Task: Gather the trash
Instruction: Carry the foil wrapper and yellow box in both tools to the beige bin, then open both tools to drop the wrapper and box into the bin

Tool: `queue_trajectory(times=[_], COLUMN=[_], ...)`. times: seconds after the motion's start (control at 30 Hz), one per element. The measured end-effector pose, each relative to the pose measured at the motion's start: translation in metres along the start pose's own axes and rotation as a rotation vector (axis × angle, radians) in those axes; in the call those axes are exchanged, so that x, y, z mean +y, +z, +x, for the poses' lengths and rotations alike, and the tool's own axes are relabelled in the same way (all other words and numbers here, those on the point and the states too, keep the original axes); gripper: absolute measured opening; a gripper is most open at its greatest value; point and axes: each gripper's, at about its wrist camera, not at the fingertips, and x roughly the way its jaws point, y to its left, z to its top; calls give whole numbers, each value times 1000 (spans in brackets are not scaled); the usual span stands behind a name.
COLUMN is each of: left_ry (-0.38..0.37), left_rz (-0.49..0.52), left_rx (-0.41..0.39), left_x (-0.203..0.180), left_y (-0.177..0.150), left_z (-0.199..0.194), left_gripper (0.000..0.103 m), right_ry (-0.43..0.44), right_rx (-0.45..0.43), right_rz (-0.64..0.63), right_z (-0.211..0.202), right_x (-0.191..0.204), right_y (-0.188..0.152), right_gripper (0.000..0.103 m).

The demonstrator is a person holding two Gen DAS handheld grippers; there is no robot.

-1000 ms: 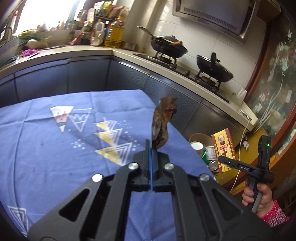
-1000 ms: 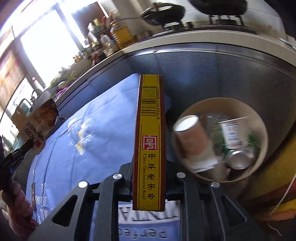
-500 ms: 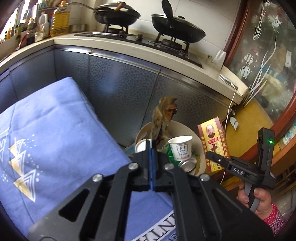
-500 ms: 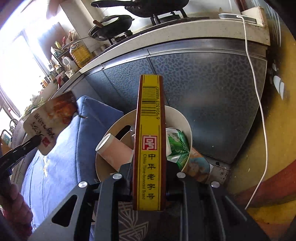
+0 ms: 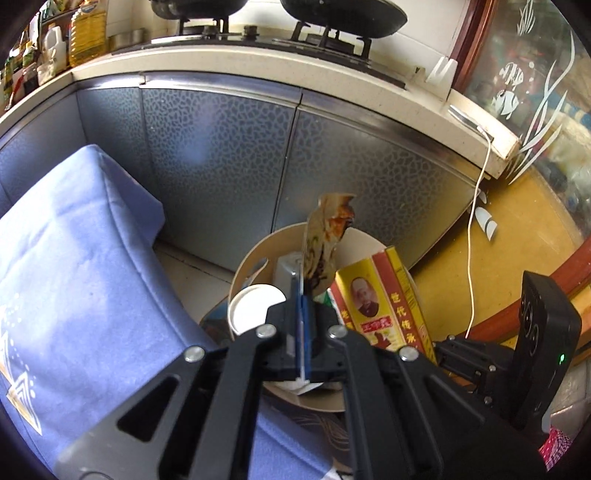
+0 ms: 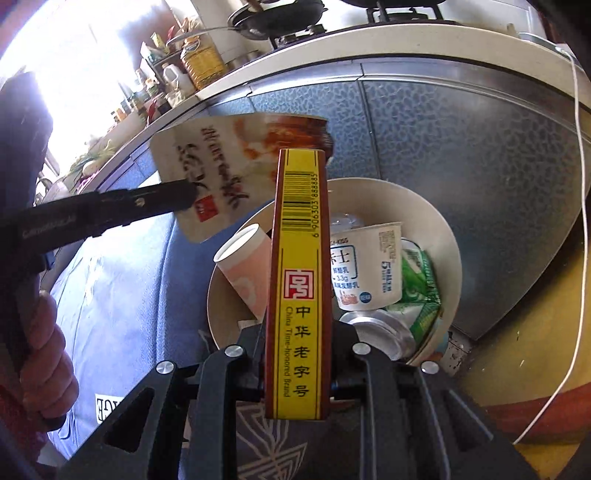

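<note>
My left gripper (image 5: 302, 295) is shut on a flat snack wrapper (image 5: 328, 236) and holds it upright above the round beige trash bin (image 5: 251, 258). The wrapper also shows in the right wrist view (image 6: 236, 162), pinched by the left gripper's fingers (image 6: 162, 199). My right gripper (image 6: 297, 332) is shut on a yellow and red carton (image 6: 299, 280), held on edge over the bin (image 6: 439, 229). The carton also shows in the left wrist view (image 5: 376, 299), just right of the wrapper. The bin holds a paper cup (image 6: 243, 266), a yogurt cup (image 6: 369, 262) and a crushed can (image 6: 384, 332).
A table with a blue cloth (image 5: 85, 280) lies left of the bin. Grey patterned cabinet doors (image 5: 236, 155) stand behind it, under a counter with a stove and pans (image 5: 332, 14). A white cable (image 5: 472, 236) hangs down to the yellow floor at the right.
Both grippers have moved from over the blue table to above the bin and come closer together. The wrapper and carton stay gripped.
</note>
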Motion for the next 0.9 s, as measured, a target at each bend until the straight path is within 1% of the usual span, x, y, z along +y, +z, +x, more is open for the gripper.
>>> queue_trajectory(times=[0.1, 0.2, 0.33, 0.43, 0.53, 0.6, 0.73, 0.8, 0.87, 0.9], left_ry=[8, 5, 4, 7, 14, 20, 19, 12, 15, 17], left_rz=[-1, -12, -24, -15, -1, 11, 21, 25, 35, 40], left_rx=[18, 37, 62, 91, 119, 132, 157, 166, 160, 158], left_x=[1, 4, 5, 1, -3, -8, -12, -13, -14, -15], left_y=[2, 3, 2, -1, -7, -11, -17, -22, -28, -31], left_z=[10, 19, 29, 37, 45, 48, 49, 46, 41, 38], left_gripper=[1, 1, 1, 1, 1, 4, 10, 16, 25, 27], right_ry=[-21, -28, -56, -54, -58, -49, -30, -24, -16, -10], right_rx=[14, 41, 49, 43, 7, -14, -44, -49, -55, -59], right_rz=[-37, -43, -78, -74, -64, -42, 10, 29, 45, 54], right_z=[8, 17, 21, 21, 17, 13, 8, 6, 2, 0], right_x=[3, 4, 6, 5, 1, -4, -13, -16, -17, -17], right_y=[0, 3, 3, 2, 2, 2, 0, -1, -2, -3], right_gripper=[23, 23, 23, 25, 29, 33, 34, 34, 34, 34])
